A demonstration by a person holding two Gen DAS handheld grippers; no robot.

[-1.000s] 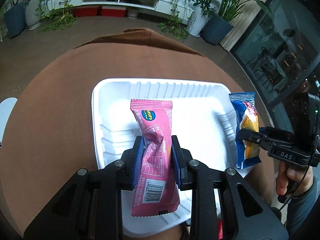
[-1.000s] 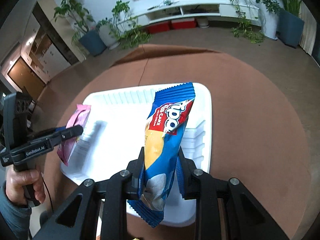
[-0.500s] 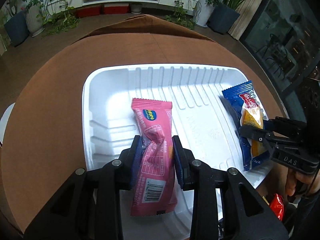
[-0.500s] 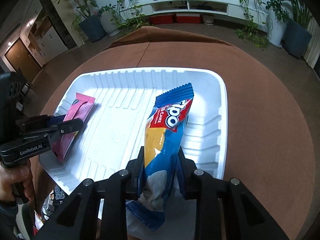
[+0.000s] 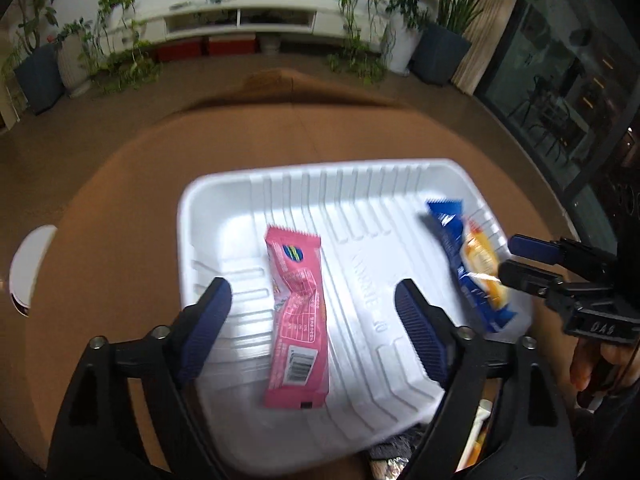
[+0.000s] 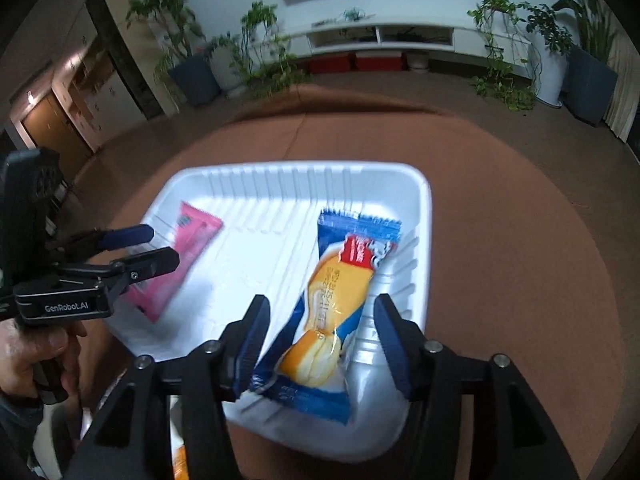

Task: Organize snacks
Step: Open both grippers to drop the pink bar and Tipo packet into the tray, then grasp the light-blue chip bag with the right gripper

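The white ribbed foam tray [image 5: 224,208] sits on the round brown table [image 5: 120,216]. The pink foil snack packet [image 5: 297,316] lies flat on the tray floor towards its left edge, between the spread fingers of the left gripper [image 5: 312,312] and touching neither pad. The blue and orange snack packet [image 6: 340,308] lies along the tray's right edge, between the parted fingers of the right gripper [image 6: 320,332], free of both. Both frames show motion blur.
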